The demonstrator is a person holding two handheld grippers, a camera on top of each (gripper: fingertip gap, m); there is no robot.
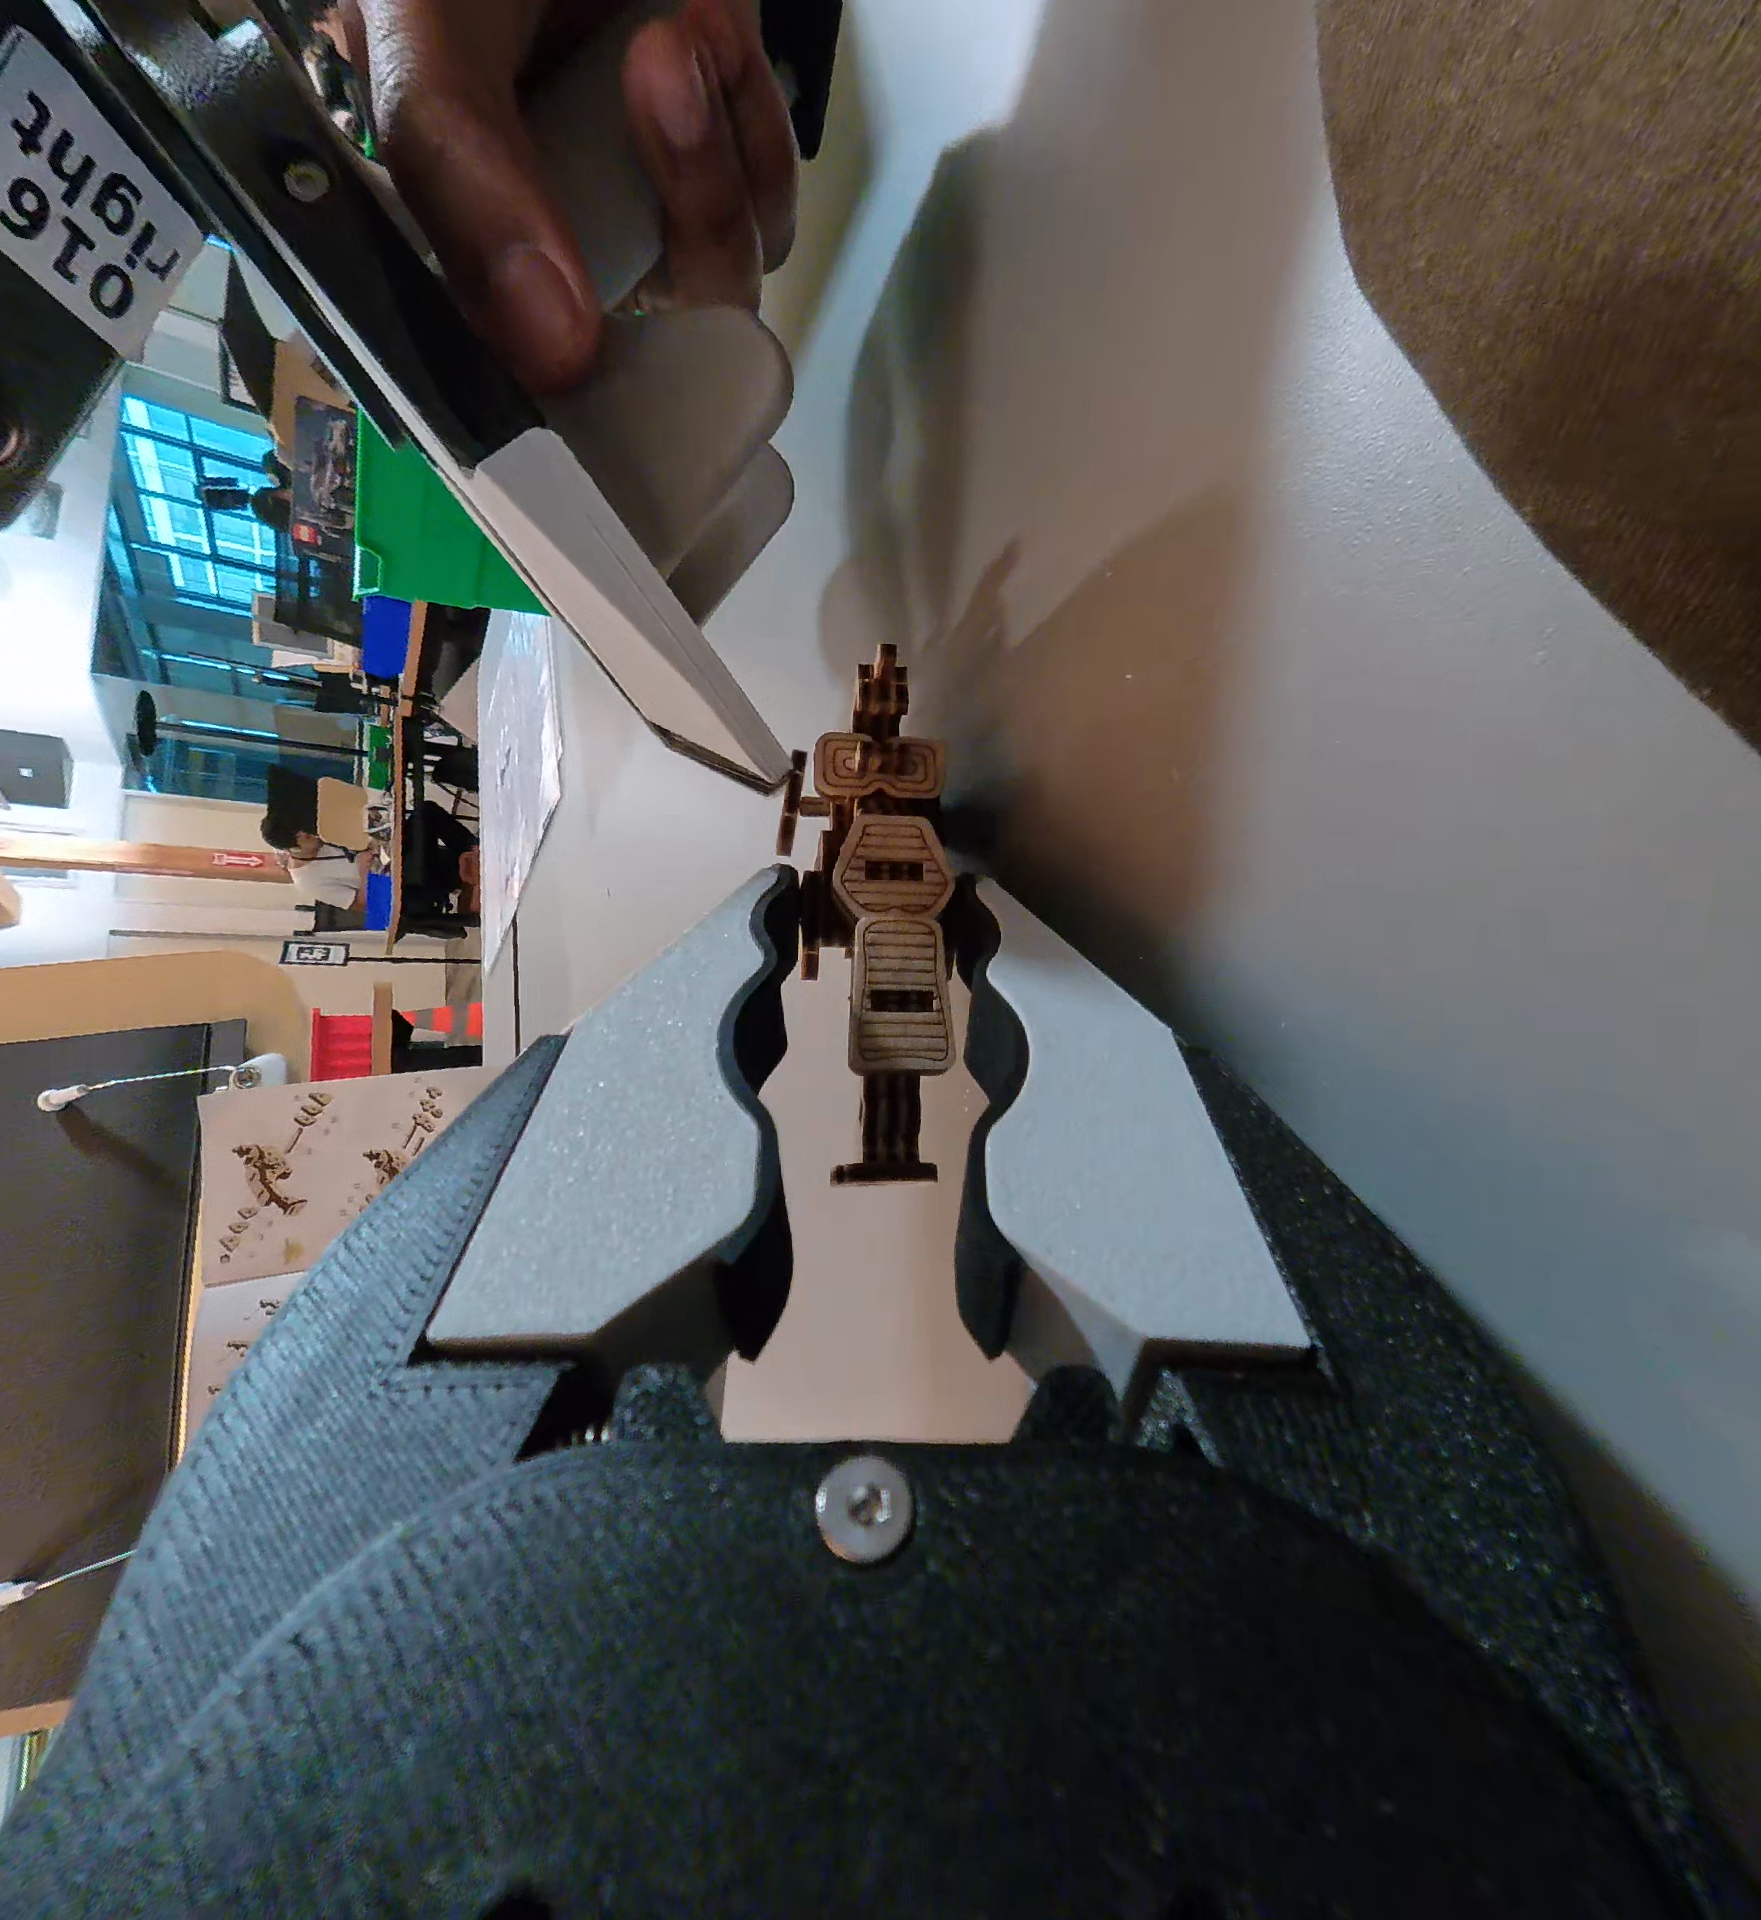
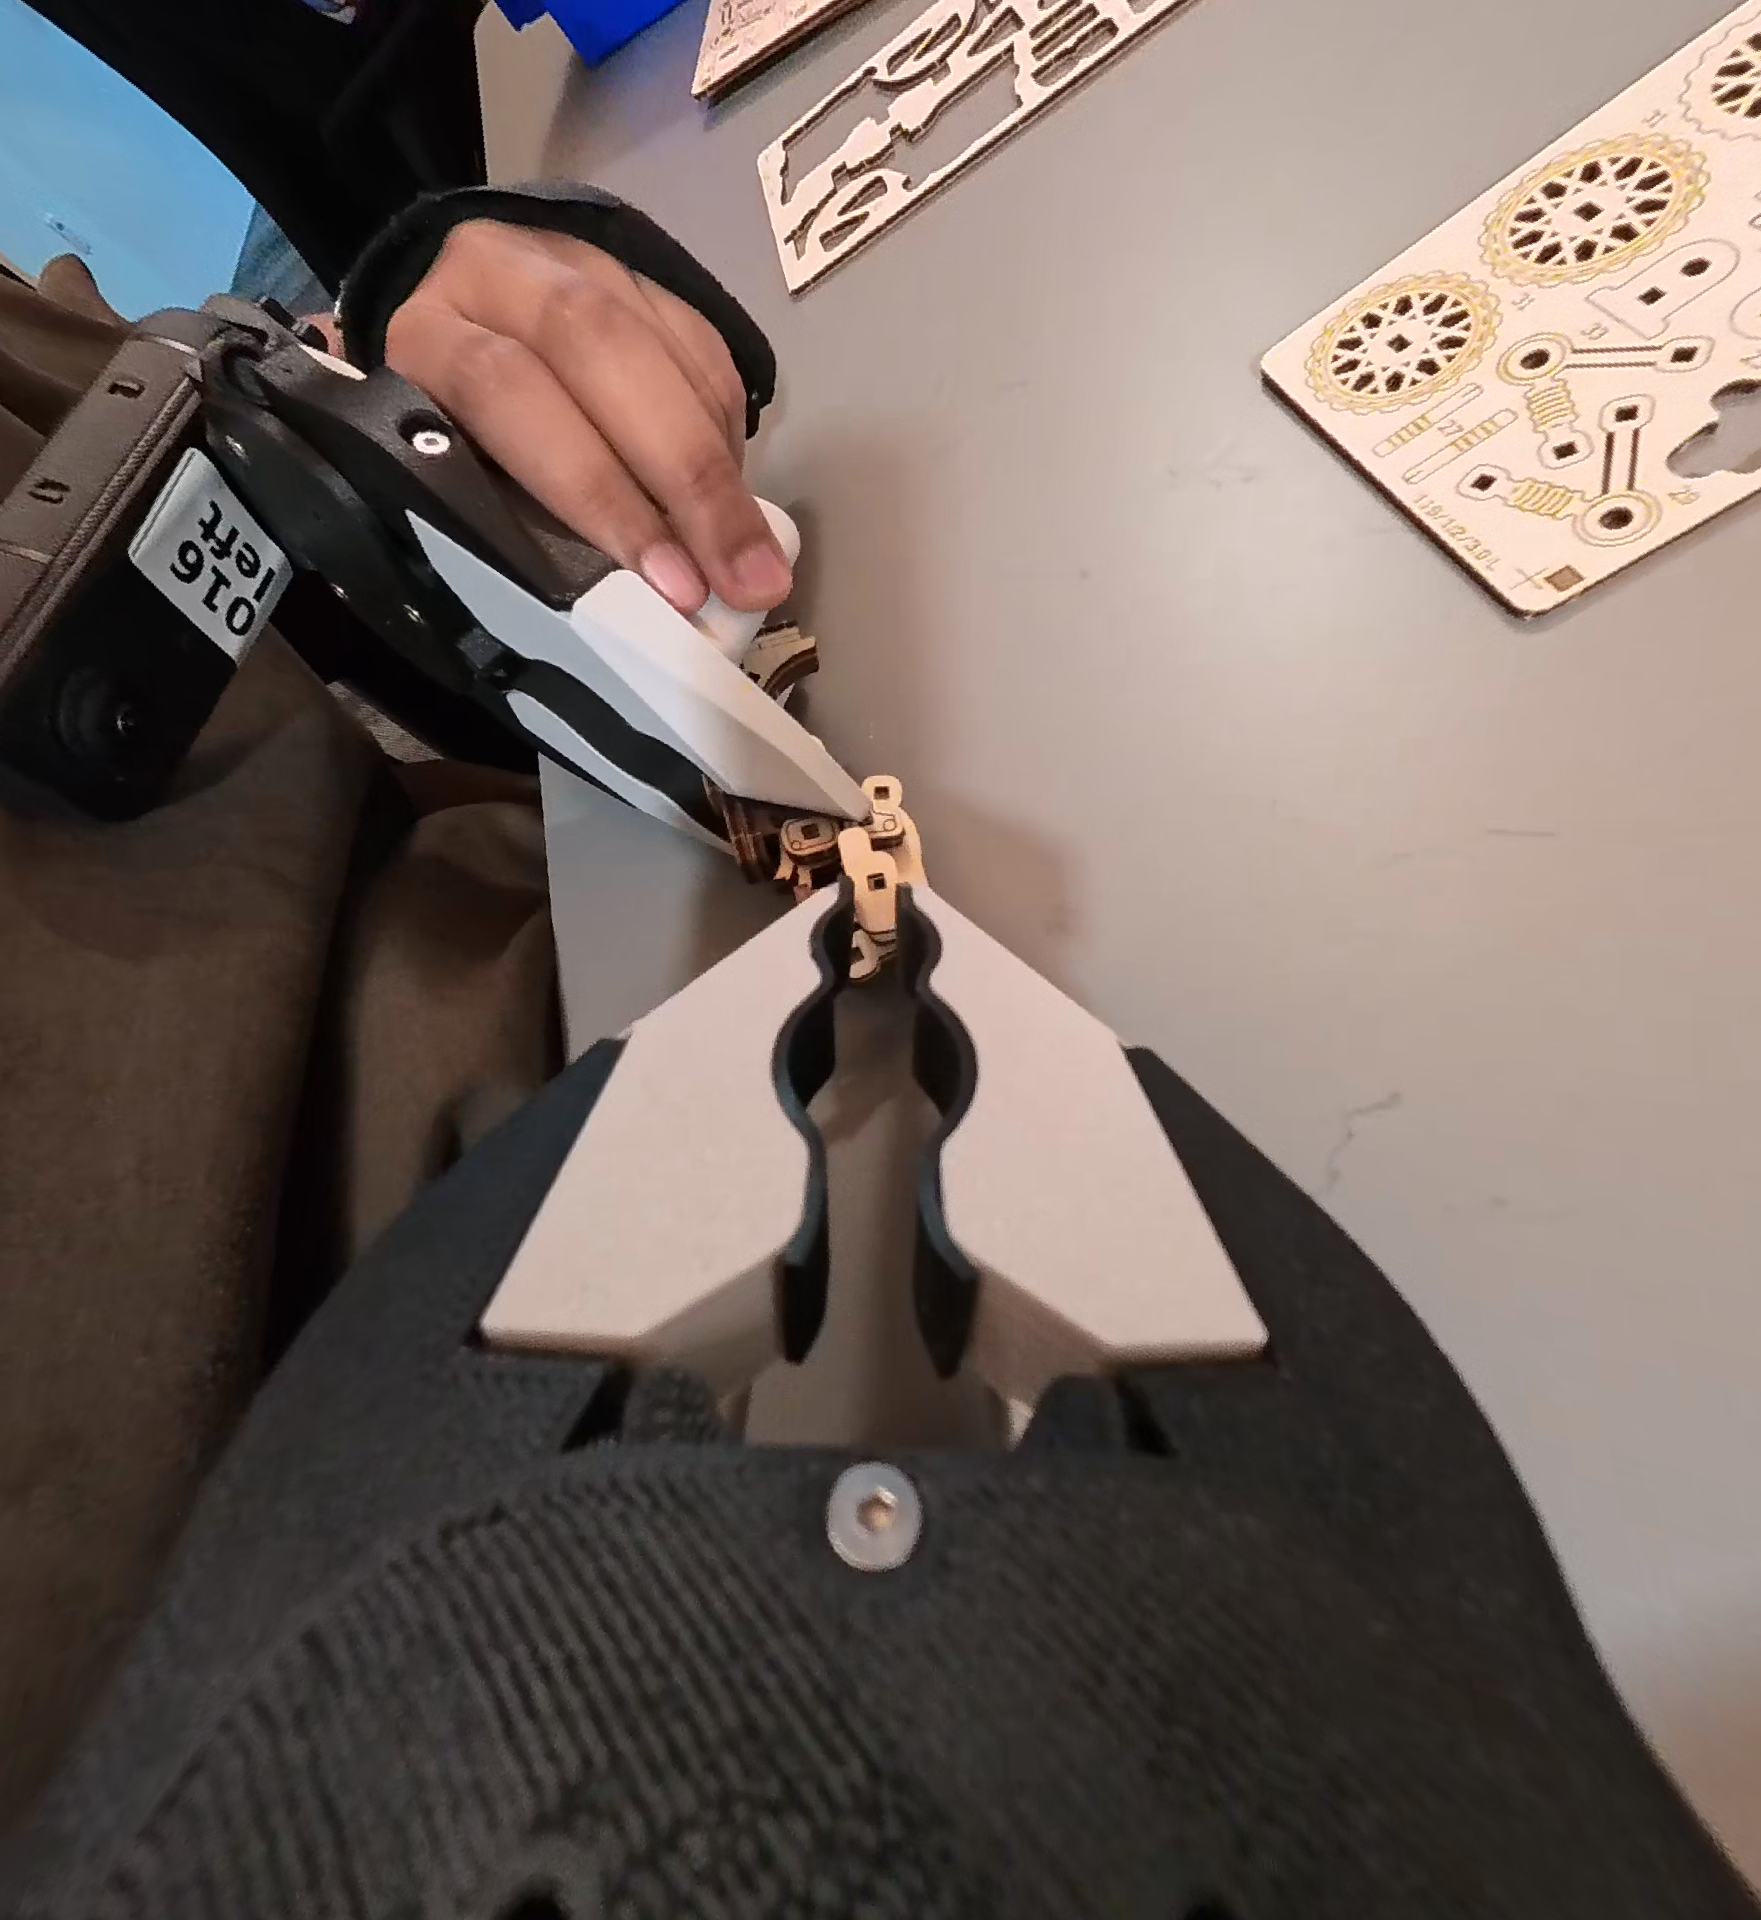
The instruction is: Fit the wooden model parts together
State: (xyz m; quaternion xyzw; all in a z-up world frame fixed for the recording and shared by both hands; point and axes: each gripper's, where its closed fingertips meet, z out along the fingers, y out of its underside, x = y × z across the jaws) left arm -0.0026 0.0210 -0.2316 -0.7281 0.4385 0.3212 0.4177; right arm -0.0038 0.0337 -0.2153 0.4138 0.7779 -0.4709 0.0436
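Note:
A part-built wooden model (image 1: 891,914) with engraved slatted plates is held over the grey table (image 2: 1219,790) near its edge. My left gripper (image 1: 878,894) is shut on the model's body, with the model running out past both fingertips. It also shows in the right wrist view (image 2: 850,802), coming in from the left above the model (image 2: 808,844). My right gripper (image 2: 871,906) is shut on a small pale wooden piece (image 2: 874,883) that touches the model's end. In the left wrist view the right gripper (image 1: 777,781) comes from the upper left, and its tip meets a small part (image 1: 791,821) on the model's side.
Two laser-cut wooden sheets lie on the table, one with wheels (image 2: 1582,343) at the right and one mostly punched out (image 2: 917,156) at the back. A printed paper sheet (image 1: 336,1174) lies at the left. Brown fabric (image 2: 180,1039) lies past the table edge. Only a small space, under 4 cm, lies between the two pairs of fingers.

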